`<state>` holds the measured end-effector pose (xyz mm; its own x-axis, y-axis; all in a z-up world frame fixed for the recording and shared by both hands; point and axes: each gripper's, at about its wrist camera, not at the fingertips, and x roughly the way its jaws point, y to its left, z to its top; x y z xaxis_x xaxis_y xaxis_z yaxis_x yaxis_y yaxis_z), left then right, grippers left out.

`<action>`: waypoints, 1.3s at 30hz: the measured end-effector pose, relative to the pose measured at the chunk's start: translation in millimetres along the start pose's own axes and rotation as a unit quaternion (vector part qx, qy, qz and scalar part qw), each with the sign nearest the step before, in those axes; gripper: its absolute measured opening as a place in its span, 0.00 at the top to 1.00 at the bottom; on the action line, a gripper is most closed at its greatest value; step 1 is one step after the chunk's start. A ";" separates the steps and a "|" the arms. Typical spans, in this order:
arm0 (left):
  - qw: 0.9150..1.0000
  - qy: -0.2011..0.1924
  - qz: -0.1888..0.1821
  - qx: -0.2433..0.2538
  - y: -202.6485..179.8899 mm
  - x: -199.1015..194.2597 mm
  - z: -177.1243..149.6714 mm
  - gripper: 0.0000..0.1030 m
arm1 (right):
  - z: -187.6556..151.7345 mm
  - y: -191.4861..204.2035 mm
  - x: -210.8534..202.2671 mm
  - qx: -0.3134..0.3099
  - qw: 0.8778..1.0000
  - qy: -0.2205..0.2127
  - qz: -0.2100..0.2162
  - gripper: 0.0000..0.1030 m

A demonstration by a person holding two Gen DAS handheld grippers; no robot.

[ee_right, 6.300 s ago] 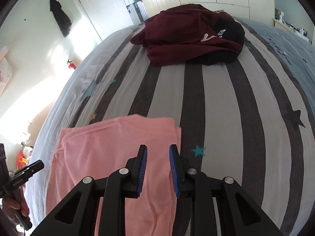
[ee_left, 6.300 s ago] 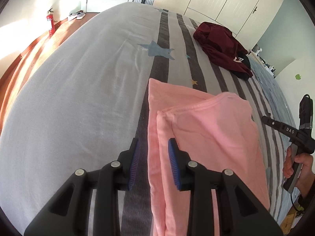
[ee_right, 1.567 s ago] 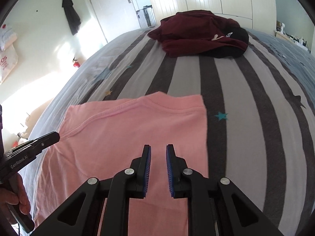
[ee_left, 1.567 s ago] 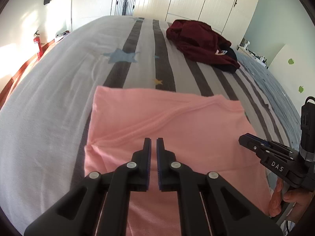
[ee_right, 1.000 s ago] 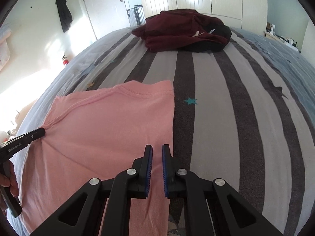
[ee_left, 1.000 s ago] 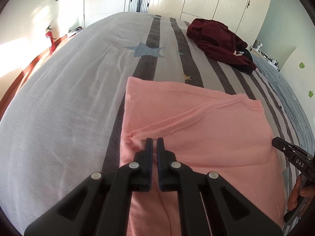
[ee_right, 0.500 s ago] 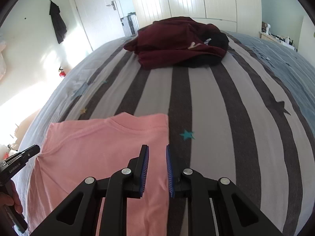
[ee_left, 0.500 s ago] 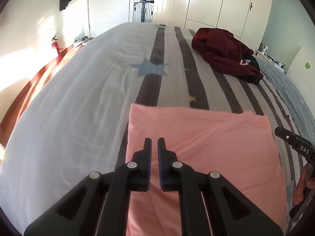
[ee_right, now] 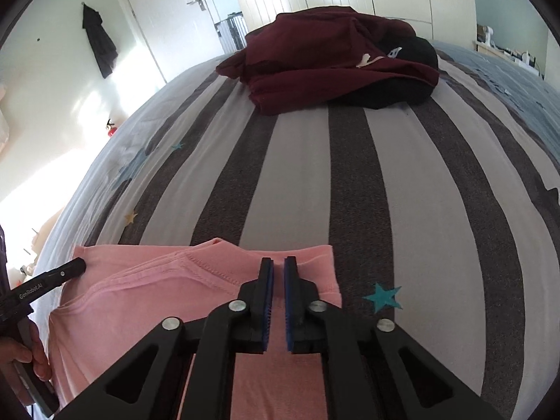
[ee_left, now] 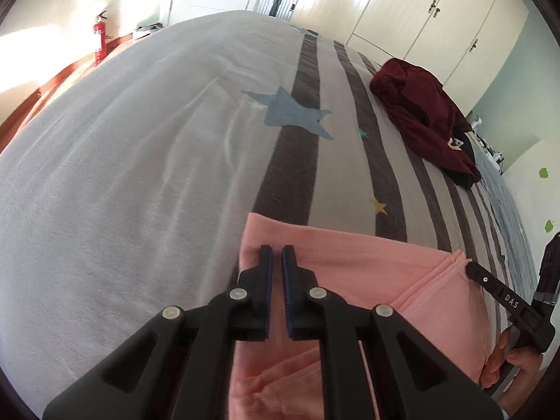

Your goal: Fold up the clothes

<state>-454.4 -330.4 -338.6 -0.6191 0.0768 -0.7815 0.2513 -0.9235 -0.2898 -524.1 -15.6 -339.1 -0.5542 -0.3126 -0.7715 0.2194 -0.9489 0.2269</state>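
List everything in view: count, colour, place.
shirt: 1, pink, near end of bed
bed: 1, grey cover with dark stripes and stars
clothes pile: 1, maroon over black, far end of bed
extinguisher: 1, red, on floor by wall
coat: 1, dark, hanging on wall by door
wardrobe: cream doors, behind bed
left hand-held gripper: black, blue pads, shut, at shirt's left far corner
right hand-held gripper: black, blue pads, shut, at shirt's right far corner
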 end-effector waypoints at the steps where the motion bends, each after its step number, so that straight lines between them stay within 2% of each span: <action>1: 1.000 -0.004 0.014 0.000 3.0 -4.6 1.0 0.89 | 2.0 -4.3 -4.0 0.006 1.000 -0.005 -0.011 0.98; 2: 1.000 -0.010 0.021 0.002 5.5 -11.5 0.7 0.88 | 4.1 -8.8 -8.8 0.013 1.000 -0.009 -0.020 0.98; 4: 0.999 -0.021 0.032 0.008 9.7 -25.5 -0.5 0.88 | 7.9 -16.5 -22.2 0.028 0.999 -0.018 -0.029 0.91; 7: 0.999 -0.017 0.019 0.043 0.0 -49.8 -15.4 0.88 | -0.9 -10.0 -50.0 0.007 0.999 -0.024 -0.020 0.91; 12: 0.994 0.006 -0.014 0.107 -35.2 -83.5 -57.9 0.88 | -56.4 28.8 -88.9 -0.053 0.999 0.000 0.007 0.91; 16: 0.989 0.025 -0.030 0.145 -65.3 -83.8 -84.4 0.88 | -100.4 57.8 -102.1 -0.080 0.996 0.021 0.024 0.91; 18: 0.987 0.037 -0.032 0.152 -73.4 -79.4 -95.2 0.88 | -115.7 66.7 -102.6 -0.090 0.995 0.025 0.023 0.91; 20: 0.986 0.037 -0.017 0.163 -73.2 -74.0 -105.4 0.88 | -129.4 71.0 -98.6 -0.102 0.994 0.032 0.017 0.91; 22: 0.987 0.035 -0.009 0.158 -64.3 -74.6 -109.5 0.88 | -140.6 69.5 -95.1 -0.109 0.993 0.038 0.005 0.91; 28: 0.987 0.027 0.004 0.159 -46.9 -89.5 -118.6 0.88 | -153.4 44.6 -106.9 -0.077 0.996 0.036 -0.001 0.91; 34: 0.991 0.028 0.016 0.131 -31.1 -94.4 -118.2 0.88 | -167.5 30.4 -121.5 -0.064 0.997 0.043 0.001 0.91; 37: 0.993 0.026 0.020 0.117 -34.5 -101.6 -108.5 0.88 | -157.2 31.8 -129.7 -0.064 0.997 0.039 0.003 0.91; 39: 0.993 0.002 0.016 0.121 -39.6 -108.8 -100.9 0.84 | -148.2 33.5 -135.6 -0.064 0.997 0.035 0.005 0.91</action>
<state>-321.9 -264.3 -297.9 -0.6107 0.0478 -0.7904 0.0844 -0.9886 -0.1250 -322.6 1.4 -315.0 -0.4952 -0.3134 -0.8103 0.3278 -0.9311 0.1597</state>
